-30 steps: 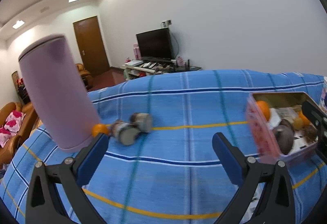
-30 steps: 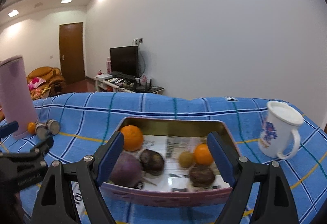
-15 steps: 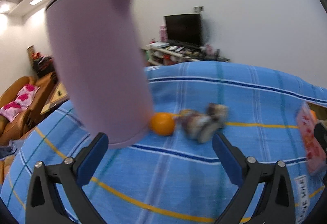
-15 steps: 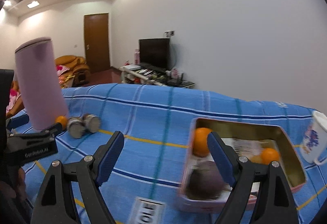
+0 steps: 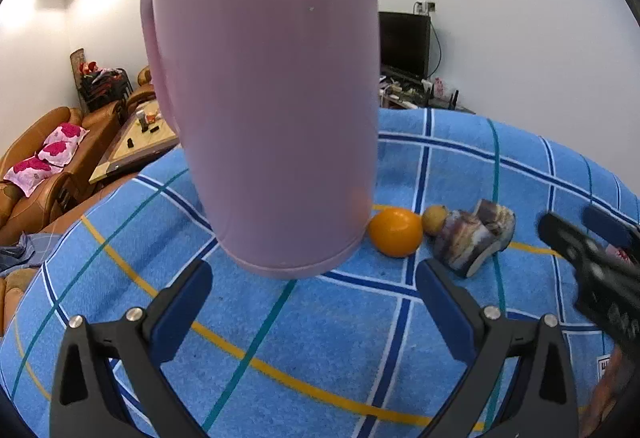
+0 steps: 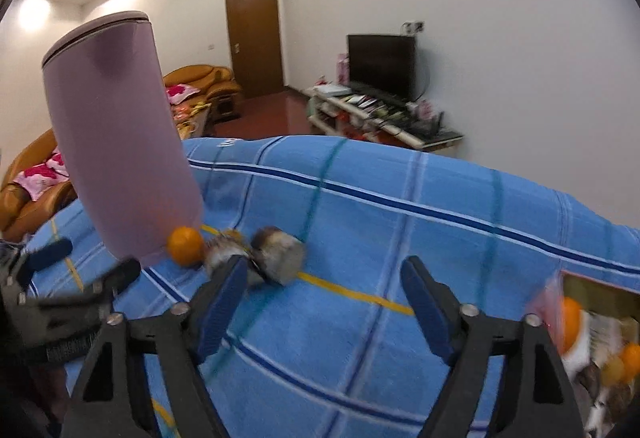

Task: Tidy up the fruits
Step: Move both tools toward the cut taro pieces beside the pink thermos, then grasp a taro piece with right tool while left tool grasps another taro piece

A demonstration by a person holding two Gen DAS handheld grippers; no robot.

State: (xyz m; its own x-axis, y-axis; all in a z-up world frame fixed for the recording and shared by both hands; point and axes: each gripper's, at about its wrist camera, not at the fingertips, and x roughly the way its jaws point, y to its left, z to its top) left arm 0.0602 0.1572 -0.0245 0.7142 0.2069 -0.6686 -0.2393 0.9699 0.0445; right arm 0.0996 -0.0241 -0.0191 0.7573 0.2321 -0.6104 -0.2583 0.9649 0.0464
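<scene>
We see the orange [image 6: 185, 246] upper left of our right tongs [image 6: 324, 302], closing on nothing; left tongs [image 5: 316, 302] apart, nearer.

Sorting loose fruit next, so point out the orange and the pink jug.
orange [image 5: 395, 232], left wrist view, middle of its peel.
pink jug [image 5: 272, 110], left wrist view, front of its body.

A: Left wrist cam? 
B: Close up on the purple jug [image 5: 272, 98], facing it w/ slight downward tilt. 
A: Right wrist cam? 
B: Further back, to the jug's [image 6: 120, 142] right, angled down. Both share jug + orange [image 5: 395, 232] [image 6: 185, 246] beside it.
</scene>
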